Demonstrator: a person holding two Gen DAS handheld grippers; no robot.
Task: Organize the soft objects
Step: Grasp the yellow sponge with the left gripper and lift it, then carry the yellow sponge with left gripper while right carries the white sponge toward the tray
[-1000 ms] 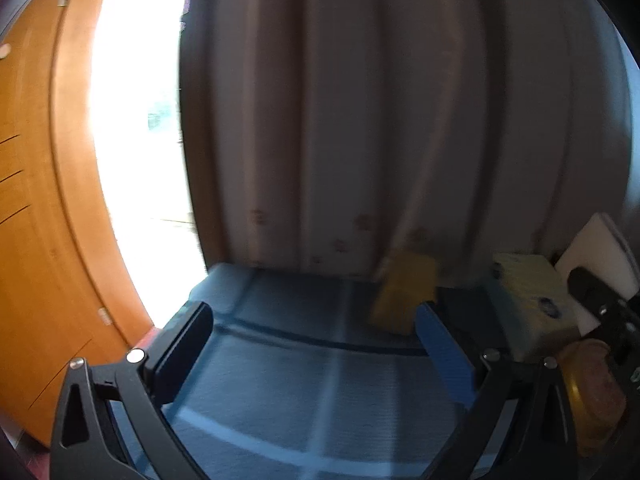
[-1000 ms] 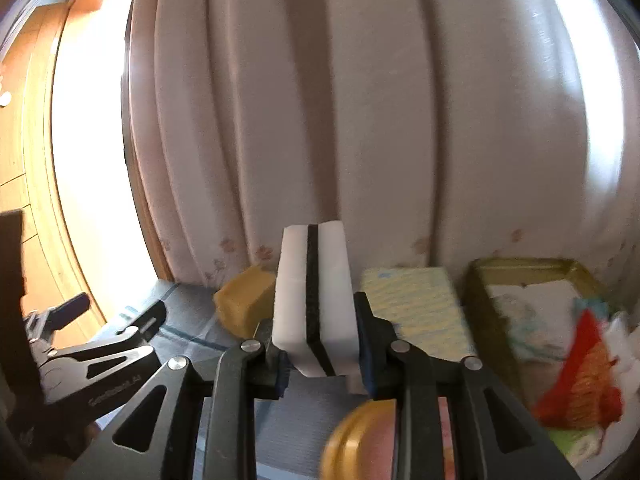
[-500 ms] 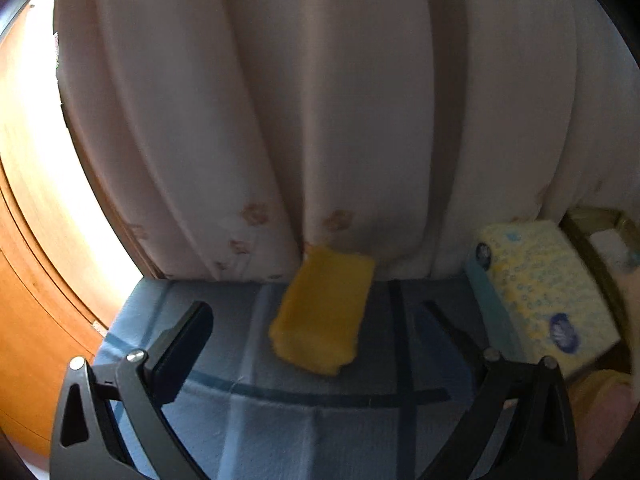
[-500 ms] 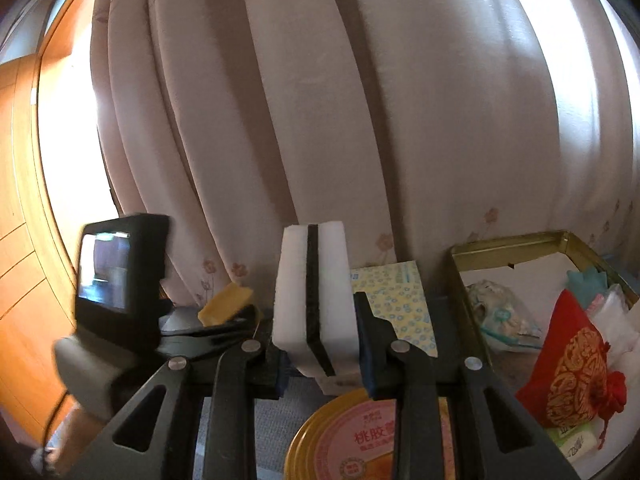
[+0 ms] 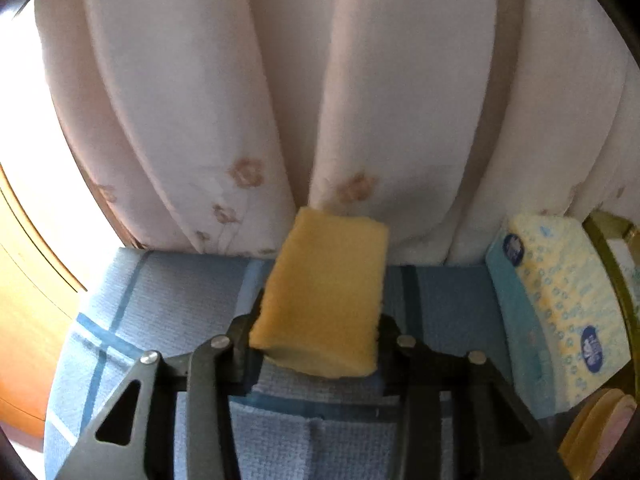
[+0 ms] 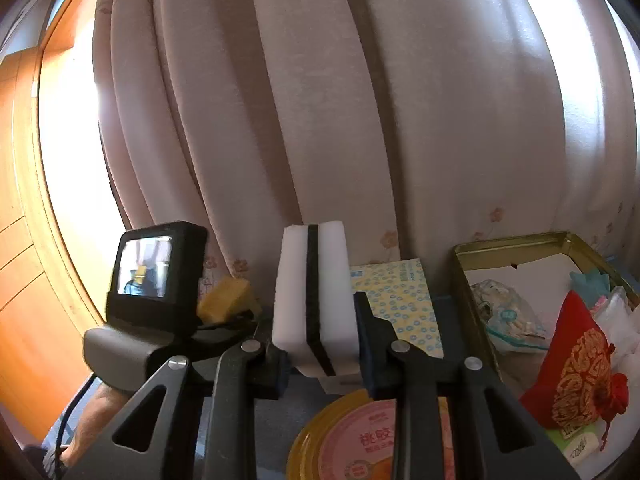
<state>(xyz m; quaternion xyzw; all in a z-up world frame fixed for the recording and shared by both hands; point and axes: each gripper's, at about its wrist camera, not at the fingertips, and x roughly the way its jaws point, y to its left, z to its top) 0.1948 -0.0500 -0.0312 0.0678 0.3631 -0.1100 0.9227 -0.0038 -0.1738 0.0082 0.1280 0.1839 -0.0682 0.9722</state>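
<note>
My left gripper [image 5: 316, 340] is shut on a yellow sponge [image 5: 324, 292], holding it at its near end over the blue checked cloth [image 5: 160, 304]. The sponge also shows in the right wrist view [image 6: 226, 300], in front of the left gripper's body and screen [image 6: 154, 268]. My right gripper [image 6: 318, 344] is shut on a white sponge with a black middle layer [image 6: 316, 292], held upright above the table.
A yellow-and-blue tissue pack [image 5: 560, 304] lies right of the yellow sponge, also in the right view [image 6: 400, 292]. A gold tin box [image 6: 516, 248] at right holds a red pouch [image 6: 580, 364] and packets. A round yellow lid [image 6: 344, 440] lies below. Curtains hang behind.
My left gripper moved forward to the yellow sponge and shut on it. My right gripper kept holding the white sponge and shifted slightly.
</note>
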